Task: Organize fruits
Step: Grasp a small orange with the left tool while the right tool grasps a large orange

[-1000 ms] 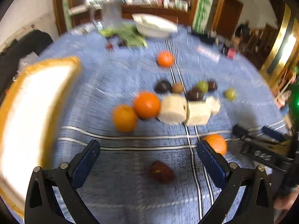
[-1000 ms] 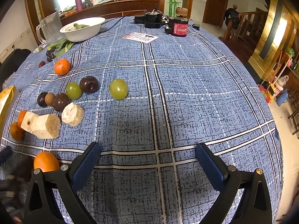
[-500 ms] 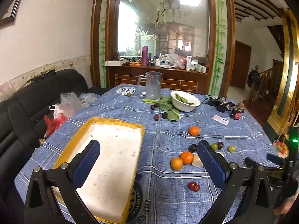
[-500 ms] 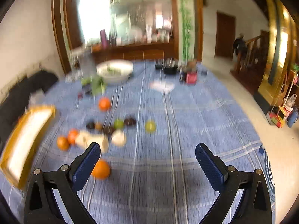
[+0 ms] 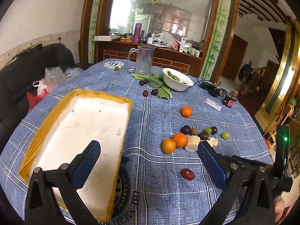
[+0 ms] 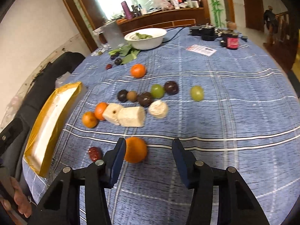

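Note:
Fruits lie scattered on the blue checked tablecloth (image 6: 234, 112): oranges, dark plums, green grapes, a red date (image 6: 95, 152) and pale root chunks (image 6: 131, 116). A white tray with yellow rim (image 5: 84, 131) lies at the left and holds nothing. My right gripper (image 6: 149, 154) is partly open, low over the cloth, its left finger against an orange (image 6: 135, 149); the right finger stands apart. My left gripper (image 5: 150, 161) is wide open and empty, above the tray's near edge, with the date (image 5: 187, 174) and two oranges (image 5: 174, 142) ahead.
A white bowl (image 5: 177, 78) with greens, a clear jug (image 5: 144, 60), leafy vegetables (image 5: 159, 86), a card and small devices (image 6: 230, 39) stand at the table's far side. A black sofa (image 5: 28, 71) with plastic bags lies left of the table.
The right gripper has dropped low and narrowed its jaws around the near orange. The left gripper has stayed raised with little shift in view.

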### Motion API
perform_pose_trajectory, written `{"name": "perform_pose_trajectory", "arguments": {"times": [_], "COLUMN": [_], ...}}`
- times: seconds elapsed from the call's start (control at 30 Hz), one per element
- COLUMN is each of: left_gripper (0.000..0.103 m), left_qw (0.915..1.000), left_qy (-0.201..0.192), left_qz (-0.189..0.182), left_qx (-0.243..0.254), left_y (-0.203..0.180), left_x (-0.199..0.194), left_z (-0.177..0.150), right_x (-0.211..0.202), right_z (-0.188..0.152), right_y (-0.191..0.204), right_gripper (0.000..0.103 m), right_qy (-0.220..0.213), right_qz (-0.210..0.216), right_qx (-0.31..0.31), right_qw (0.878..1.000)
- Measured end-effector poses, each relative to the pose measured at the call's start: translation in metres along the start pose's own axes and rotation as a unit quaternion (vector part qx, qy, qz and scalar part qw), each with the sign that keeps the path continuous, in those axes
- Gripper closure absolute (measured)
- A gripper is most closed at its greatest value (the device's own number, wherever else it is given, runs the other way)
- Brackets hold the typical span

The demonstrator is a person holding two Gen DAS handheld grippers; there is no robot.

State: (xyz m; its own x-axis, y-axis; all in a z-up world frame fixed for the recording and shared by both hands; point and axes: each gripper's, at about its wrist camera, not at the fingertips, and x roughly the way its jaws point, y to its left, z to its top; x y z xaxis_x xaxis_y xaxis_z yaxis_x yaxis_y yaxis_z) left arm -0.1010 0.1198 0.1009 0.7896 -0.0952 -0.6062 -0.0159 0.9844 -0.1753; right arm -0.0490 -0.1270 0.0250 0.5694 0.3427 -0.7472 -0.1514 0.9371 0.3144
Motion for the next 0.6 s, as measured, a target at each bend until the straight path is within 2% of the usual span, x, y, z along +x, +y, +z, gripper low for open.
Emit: {"name": "perform_pose_trajectory", "arguments": {"times": [0.1, 0.2, 0.27, 0.33, 0.47, 0.53, 0.6], "left_gripper": [0.0, 0.001, 0.001, 0.001, 0.001, 0.006, 0.028], "left_qw": [0.9999, 0.9994, 0.9988, 0.9975, 0.9924, 0.9918, 0.9901], "left_qy": [0.005, 0.003, 0.003, 0.017, 0.079, 0.082, 0.091], "left_qz": [-0.009, -0.002, -0.017, -0.039, -0.065, -0.069, -0.069], "left_qx": [0.003, 0.036, 0.047, 0.056, 0.067, 0.07, 0.082], "left_y": [-0.001, -0.011, -0.015, -0.02, -0.031, -0.035, -0.041], "left_x": [0.008, 0.015, 0.017, 0.027, 0.066, 0.078, 0.09], "left_z": [0.004, 0.007, 0.009, 0.01, 0.008, 0.005, 0.002], "right_x": [0.006, 0.009, 0.013, 0.015, 0.014, 0.015, 0.015], "right_z": [-0.001, -0.003, -0.006, -0.007, -0.011, -0.012, -0.012], "right_y": [0.008, 0.013, 0.015, 0.016, 0.02, 0.022, 0.021], "right_gripper": [0.049, 0.049, 0.049, 0.049, 0.049, 0.049, 0.051], "right_qy": [0.005, 0.001, 0.001, 0.004, 0.001, 0.0, 0.002], "right_qz": [0.011, 0.021, 0.019, 0.018, 0.006, -0.003, 0.002], "right_qx": [-0.016, -0.026, -0.035, -0.042, -0.06, -0.066, -0.066], "right_qw": [1.0, 0.999, 0.999, 0.999, 0.998, 0.998, 0.998]}}
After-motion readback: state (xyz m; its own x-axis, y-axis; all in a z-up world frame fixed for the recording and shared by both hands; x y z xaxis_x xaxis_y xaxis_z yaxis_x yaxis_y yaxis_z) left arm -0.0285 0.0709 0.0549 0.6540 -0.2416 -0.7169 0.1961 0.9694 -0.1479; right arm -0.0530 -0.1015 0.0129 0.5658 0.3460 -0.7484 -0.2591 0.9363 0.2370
